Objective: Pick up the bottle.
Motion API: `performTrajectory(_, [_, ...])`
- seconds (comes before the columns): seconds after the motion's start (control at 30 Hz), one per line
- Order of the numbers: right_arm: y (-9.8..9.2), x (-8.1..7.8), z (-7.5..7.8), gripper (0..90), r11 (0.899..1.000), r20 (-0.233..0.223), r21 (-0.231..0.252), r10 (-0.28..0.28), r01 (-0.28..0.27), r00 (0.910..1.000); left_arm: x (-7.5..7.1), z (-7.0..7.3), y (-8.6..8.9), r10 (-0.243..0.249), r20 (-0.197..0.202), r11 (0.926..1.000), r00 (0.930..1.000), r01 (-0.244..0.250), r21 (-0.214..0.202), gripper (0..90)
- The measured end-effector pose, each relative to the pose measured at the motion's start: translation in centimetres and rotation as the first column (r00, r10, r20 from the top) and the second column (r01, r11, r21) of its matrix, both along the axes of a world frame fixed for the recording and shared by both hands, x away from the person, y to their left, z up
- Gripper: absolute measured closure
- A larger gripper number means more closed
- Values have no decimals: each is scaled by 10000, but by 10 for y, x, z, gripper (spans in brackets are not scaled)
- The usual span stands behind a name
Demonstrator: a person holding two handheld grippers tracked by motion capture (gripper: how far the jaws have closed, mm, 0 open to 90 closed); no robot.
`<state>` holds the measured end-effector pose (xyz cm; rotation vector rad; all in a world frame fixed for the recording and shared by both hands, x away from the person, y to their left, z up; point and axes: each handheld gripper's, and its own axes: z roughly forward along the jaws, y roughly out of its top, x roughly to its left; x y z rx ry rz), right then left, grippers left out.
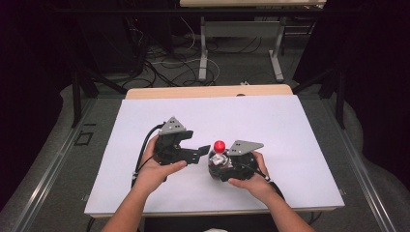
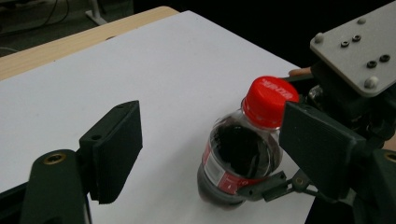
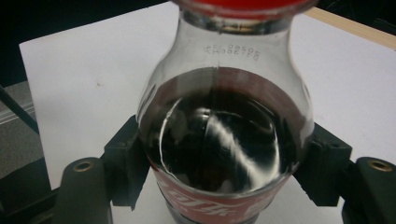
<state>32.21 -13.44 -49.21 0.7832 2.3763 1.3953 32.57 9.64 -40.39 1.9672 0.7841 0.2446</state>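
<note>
Right claw (image 3: 224, 172) around bottle (image 3: 224, 135)

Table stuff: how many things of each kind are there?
Bottle with red cap: 1
Grippers: 2, left gripper and right gripper
White sheet: 1
Total: 4

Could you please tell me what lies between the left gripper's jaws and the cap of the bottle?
Nothing: the left gripper is open beside the red cap with a bare gap between them. Its own view shows white table cover between its jaws, the bottle to one side.
</note>
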Motion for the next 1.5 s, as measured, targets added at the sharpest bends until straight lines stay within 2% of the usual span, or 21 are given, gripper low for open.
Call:
performTrajectory(0.07, [-1,-1,1,292,10000,-36,34,79,-78,10000,1,2,-4,-329,-362,9992,9988,320,-232,267])
performTrajectory(0.1, [-1,-1,2,292,10000,37,31,93,-94,9999,1,2,-5,-373,-254,9990,9990,367,-267,267])
performTrajectory(0.13, [-1,-2,3,292,9998,-50,-57,184,-184,9998,1,2,-5,-373,-254,9990,9990,367,-267,267])
performTrajectory(0.23, [0,-4,4,292,9998,1,68,165,-165,9999,1,2,-11,-503,-272,9985,9984,497,-216,276])
performTrajectory(0.3, [0,-4,4,292,9997,100,89,236,-237,9997,2,2,-12,-627,-225,9978,9978,622,-216,309])
performTrajectory(0.43, [0,-4,4,292,9994,-34,155,322,-321,9995,3,2,-13,-628,-185,9975,9979,622,-325,327])
performTrajectory(0.47, [0,-3,3,292,9992,-64,193,354,-353,9994,4,3,-13,-691,-248,9962,9973,676,-551,344])
performTrajectory(0.53, [0,-4,3,292,9992,-142,101,394,-393,9991,3,4,-14,-910,-537,9940,9944,874,-650,367])
performTrajectory(0.57, [0,-3,3,292,9991,-64,177,388,-387,9992,4,4,-14,-1167,-542,9919,9917,1137,-560,382])
performTrajectory(0.63, [1,-4,3,293,9988,-86,186,461,-459,9989,4,4,-15,-1200,-543,9917,9913,1172,-525,398])
performTrajectory(0.67, [1,-4,3,293,9987,-79,182,487,-486,9988,3,4,-17,-1327,-767,9898,9882,1281,-622,419])
performTrajectory(0.7, [1,-4,3,293,9985,-93,172,513,-511,9986,3,4,-18,-1382,-806,9892,9871,1336,-597,432])
performTrajectory(0.87, [3,-5,3,293,9977,-97,136,666,-665,9977,4,1,-26,-1710,-812,9849,9819,1682,-407,463])
performTrajectory(0.93, [3,-6,3,293,9972,-244,179,727,-723,9971,4,0,-29,-1815,-775,9832,9803,1794,-333,473])
performTrajectory(1.1, [5,-7,4,293,9964,-278,214,825,-819,9962,6,-2,-34,-2069,-798,9783,9751,2050,-310,513])
performTrajectory(1.2, [5,-7,4,293,9957,-251,209,904,-899,9956,6,-4,-37,-2014,-804,9794,9762,1994,-326,551])
performTrajectory(1.3, [5,-7,4,293,9955,-310,273,911,-903,9954,6,-5,-38,-2105,-706,9774,9750,2087,-328,576])
performTrajectory(1.33, [5,-7,4,293,9952,-379,274,955,-945,9947,6,-4,-37,-2210,-765,9752,9723,2198,-246,580])
performTrajectory(1.37, [5,-7,4,293,9951,-361,234,973,-965,9946,6,-4,-37,-2210,-765,9752,9723,2198,-246,585])
performTrajectory(1.4, [5,-7,4,293,9950,-368,230,981,-973,9945,6,-5,-38,-2160,-587,9763,9746,2148,-248,588])
performTrajectory(1.5, [5,-7,3,293,9951,-346,241,968,-960,9947,5,-5,-38,-2152,-544,9765,9751,2143,-215,596])
